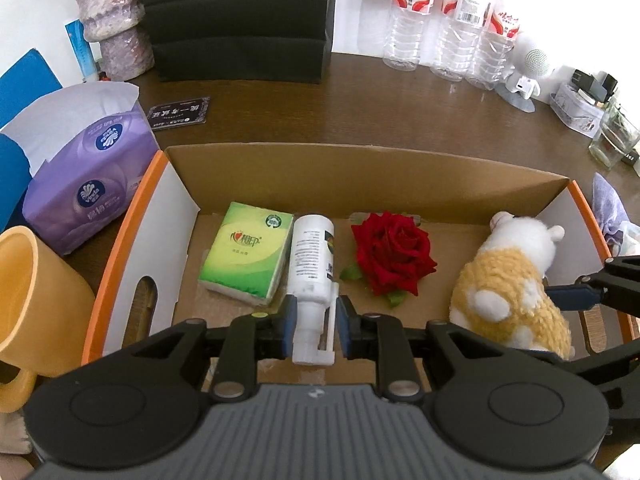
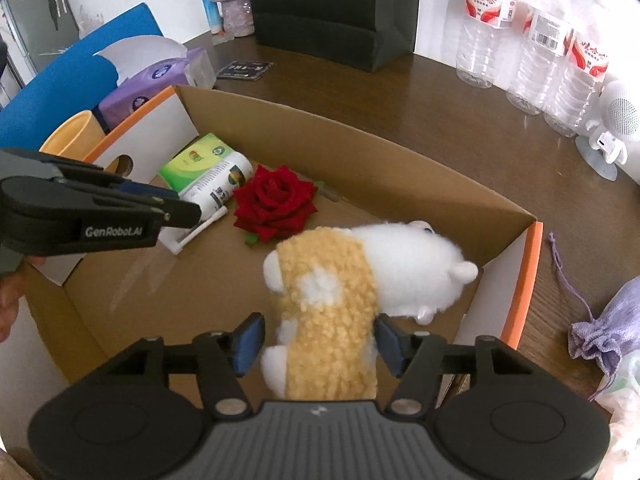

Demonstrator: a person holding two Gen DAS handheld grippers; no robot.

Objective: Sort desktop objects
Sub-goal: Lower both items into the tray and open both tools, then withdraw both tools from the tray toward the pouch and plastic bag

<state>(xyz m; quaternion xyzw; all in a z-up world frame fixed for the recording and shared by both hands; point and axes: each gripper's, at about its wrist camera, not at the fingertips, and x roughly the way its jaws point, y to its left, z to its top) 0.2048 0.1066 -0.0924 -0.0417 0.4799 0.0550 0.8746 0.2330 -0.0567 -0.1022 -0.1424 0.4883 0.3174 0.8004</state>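
Left wrist view: looks forward and down from close above the near edge of the cardboard box (image 1: pixel 360 168), facing the back wall. Right wrist view: close over the box's right end (image 2: pixel 400 168), angled leftward. Both share the box interior, red rose (image 1: pixel 394 254) (image 2: pixel 276 204) and water bottles (image 1: pixel 452 28) (image 2: pixel 536 44).

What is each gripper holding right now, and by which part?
The left gripper flanks the white spray bottle at its nozzle end; contact unclear. The right gripper straddles the plush toy's rear body, its left pad apart.
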